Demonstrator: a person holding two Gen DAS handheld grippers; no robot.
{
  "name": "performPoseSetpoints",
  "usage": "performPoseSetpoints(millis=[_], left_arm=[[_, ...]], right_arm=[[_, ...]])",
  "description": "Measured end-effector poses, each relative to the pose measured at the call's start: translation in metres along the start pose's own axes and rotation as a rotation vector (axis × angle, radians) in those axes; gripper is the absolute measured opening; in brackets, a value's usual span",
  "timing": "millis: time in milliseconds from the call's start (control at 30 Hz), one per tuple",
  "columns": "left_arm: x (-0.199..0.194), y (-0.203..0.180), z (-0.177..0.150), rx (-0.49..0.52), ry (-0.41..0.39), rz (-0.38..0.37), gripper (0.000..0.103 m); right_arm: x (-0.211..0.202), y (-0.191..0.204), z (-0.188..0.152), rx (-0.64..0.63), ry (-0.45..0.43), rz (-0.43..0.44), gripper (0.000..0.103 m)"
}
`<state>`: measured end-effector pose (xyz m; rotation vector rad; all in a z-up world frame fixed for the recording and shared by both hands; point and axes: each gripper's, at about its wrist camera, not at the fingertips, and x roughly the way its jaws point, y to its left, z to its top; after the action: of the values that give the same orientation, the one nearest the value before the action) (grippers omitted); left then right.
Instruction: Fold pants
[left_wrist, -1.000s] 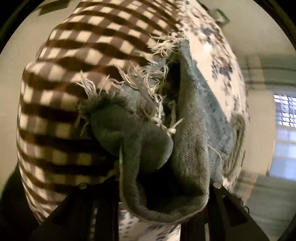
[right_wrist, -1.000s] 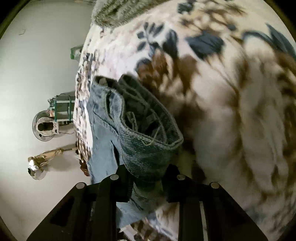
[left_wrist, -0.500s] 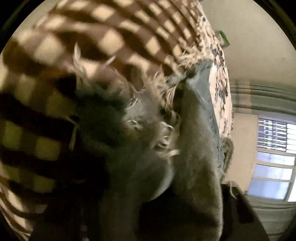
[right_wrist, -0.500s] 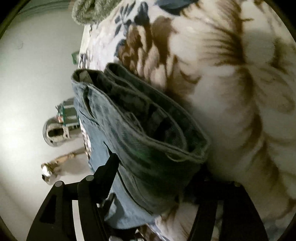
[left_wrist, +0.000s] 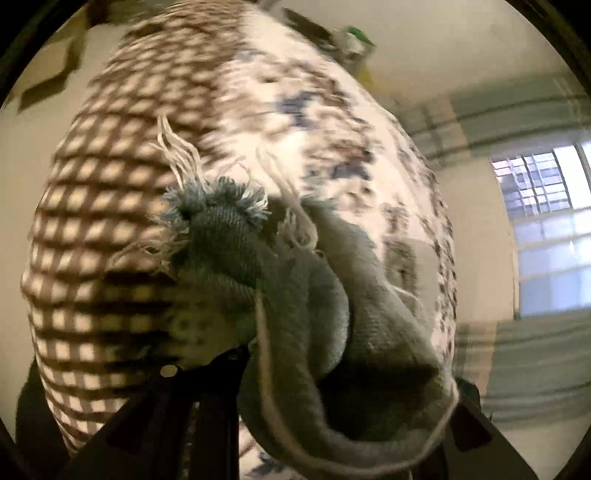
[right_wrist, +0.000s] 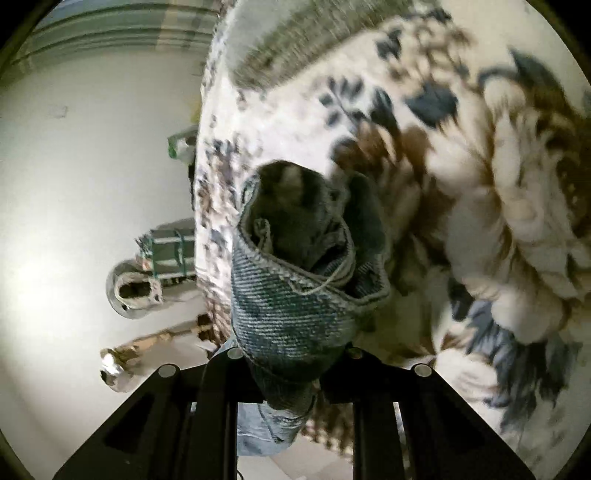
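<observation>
The pants are blue-grey denim jeans with frayed leg ends. In the left wrist view my left gripper (left_wrist: 332, 373) is shut on the frayed leg hems (left_wrist: 295, 295), bunched and lifted above the bed. In the right wrist view my right gripper (right_wrist: 295, 354) is shut on the folded waistband (right_wrist: 291, 306), also lifted; more denim hangs below the fingers. Both views are blurred by motion.
A floral blanket (right_wrist: 480, 184) covers the bed. A brown checked blanket (left_wrist: 110, 221) lies at one end. A grey knitted cloth (right_wrist: 288, 48) lies on the far side. A window (left_wrist: 546, 229) is at the right, and clutter (right_wrist: 147, 273) sits on the floor beside the bed.
Both grippers have lifted with the jeans and pulled back from the bed. The cloth hangs freer, and the rest of the jeans no longer lies spread on the blanket.
</observation>
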<state>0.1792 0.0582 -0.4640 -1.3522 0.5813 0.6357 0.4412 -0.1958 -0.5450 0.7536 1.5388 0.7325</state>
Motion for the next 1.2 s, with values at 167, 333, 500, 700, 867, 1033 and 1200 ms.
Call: performPoseSetpoints(millis=[167,333,500,700,867,1033,1200], left_arm=[[0.032,-0.088,0.049,0.086,0.086,-0.115,0.019],[0.087,-0.195,0.079,0.183,0.172,-0.243,0.019],[0.171,-0.324,0.107,0.324,0.246,-0.378,0.019],[0.292,-0.402,0.104,0.497,0.335,-0.422,0.019],[0.393,-0.357,0.079,0.596,0.456,-0.271,0.019],[0.427,-0.296,0.070,0.592,0.527,-0.185,0.019],[0.405,-0.288,0.070,0.612,0.530,-0.205,0.019]], right_arm=[[-0.060,0.044,0.036,0.037,-0.141,0.028,0.020],[-0.116,0.094,0.101,0.060,-0.339,0.065,0.020],[-0.155,0.136,0.190,0.038,-0.545,0.102,0.020],[-0.140,0.109,0.273,0.062,-0.694,0.067,0.020],[-0.076,0.007,0.287,0.186,-0.642,-0.041,0.020],[-0.051,-0.032,0.268,0.225,-0.643,-0.020,0.020],[-0.051,-0.026,0.257,0.213,-0.679,-0.004,0.020]])
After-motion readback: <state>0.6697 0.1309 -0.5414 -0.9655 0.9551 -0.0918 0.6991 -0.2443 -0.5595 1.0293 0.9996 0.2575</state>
